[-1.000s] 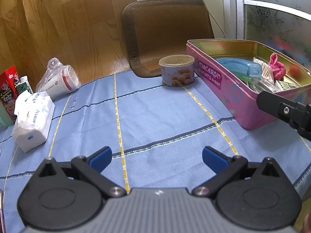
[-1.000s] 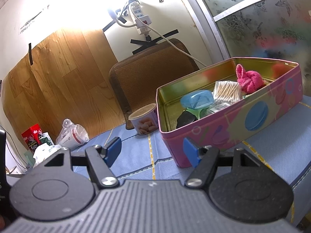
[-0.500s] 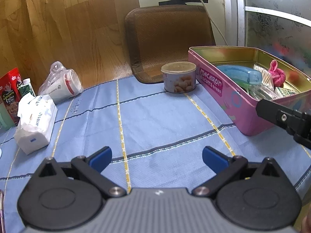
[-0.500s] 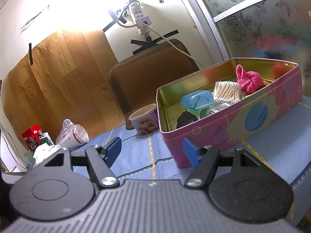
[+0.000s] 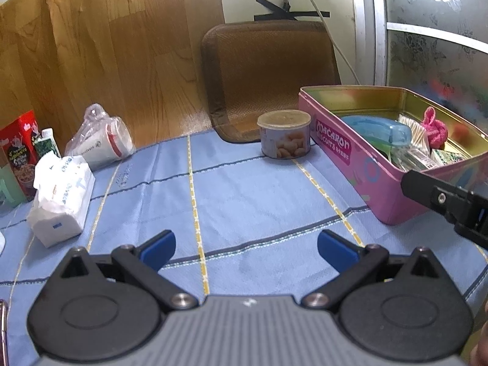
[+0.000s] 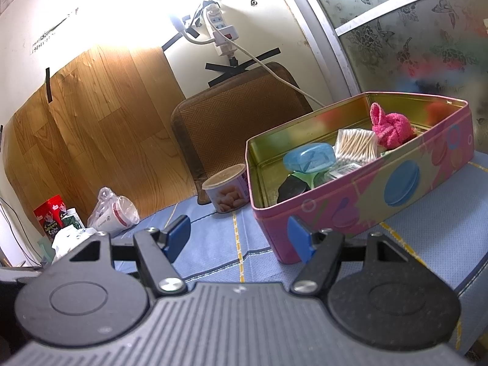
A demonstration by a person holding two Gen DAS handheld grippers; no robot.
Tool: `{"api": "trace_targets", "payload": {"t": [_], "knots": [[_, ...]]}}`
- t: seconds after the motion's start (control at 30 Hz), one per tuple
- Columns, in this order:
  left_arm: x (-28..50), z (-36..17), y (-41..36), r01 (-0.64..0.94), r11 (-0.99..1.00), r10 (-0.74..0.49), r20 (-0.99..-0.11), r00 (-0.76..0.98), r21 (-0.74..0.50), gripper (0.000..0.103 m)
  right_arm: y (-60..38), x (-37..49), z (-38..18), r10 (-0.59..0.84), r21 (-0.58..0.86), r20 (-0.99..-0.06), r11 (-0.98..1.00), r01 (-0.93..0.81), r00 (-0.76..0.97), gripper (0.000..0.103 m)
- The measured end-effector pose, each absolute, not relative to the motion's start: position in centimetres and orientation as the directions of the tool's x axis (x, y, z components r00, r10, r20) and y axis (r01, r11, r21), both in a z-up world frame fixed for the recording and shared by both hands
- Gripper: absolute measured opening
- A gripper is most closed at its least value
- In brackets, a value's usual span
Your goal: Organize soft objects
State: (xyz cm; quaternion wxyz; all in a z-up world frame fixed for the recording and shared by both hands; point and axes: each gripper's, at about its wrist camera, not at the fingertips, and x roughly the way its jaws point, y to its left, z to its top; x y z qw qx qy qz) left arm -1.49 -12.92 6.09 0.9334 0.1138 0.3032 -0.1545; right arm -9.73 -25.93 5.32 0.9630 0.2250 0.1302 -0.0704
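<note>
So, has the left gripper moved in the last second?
Yes. The left gripper has tilted upward: the snack can and pink Macaron tin sit lower in its view.

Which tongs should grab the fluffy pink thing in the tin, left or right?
Probably the right tongs. They are open and sit right at the pink tin, facing the fluffy pink cloth. The left tongs, also open, point at bare tablecloth, with the tin off to their side.

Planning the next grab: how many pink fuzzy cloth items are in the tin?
1: a pink fuzzy cloth at the tin's far end, beside the cotton swabs. Others may be hidden underneath.
</note>
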Motion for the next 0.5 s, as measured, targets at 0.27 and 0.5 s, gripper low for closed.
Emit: {"api": "trace_targets", "payload": {"t": [0.27, 0.5], "knots": [[-1.86, 6.66, -12.84, 0.334, 0.932, -0.200, -0.570, 0.796, 0.139, 0.103, -25.96, -9.76, 5.32, -0.077, 0.414, -0.282, 0.889, 0.194, 0.956, 0.073], [-2.40, 7.05, -12.59, 0.278, 0.946, -0.157, -0.514, 0.843, 0.167, 0.103, -25.90, -9.76, 5.41, -0.077, 0.413, -0.282, 0.890, 0.193, 0.956, 0.073]]}}
